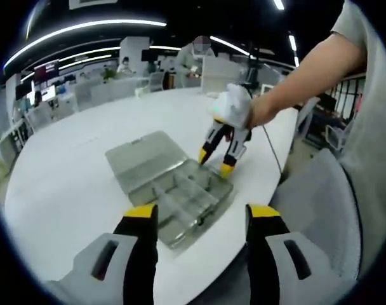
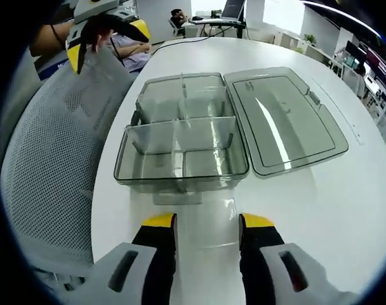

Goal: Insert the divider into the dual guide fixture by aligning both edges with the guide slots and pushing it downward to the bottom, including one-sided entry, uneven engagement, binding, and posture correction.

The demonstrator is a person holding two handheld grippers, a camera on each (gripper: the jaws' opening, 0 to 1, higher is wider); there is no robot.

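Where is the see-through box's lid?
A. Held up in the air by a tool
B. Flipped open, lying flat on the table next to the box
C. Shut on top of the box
B: in the right gripper view the lid lies open and flat on the white table beside the clear box.

White round-edged table (image 2: 345,210), glossy top. Clear plastic compartment box (image 2: 180,149) sits directly on it near the edge, hinged lid (image 2: 285,117) open and lying flat on the tabletop beside the tray. Thin dark cable (image 1: 273,149) runs across the surface near the far edge. Grey mesh chair (image 2: 59,171) just beside the table.
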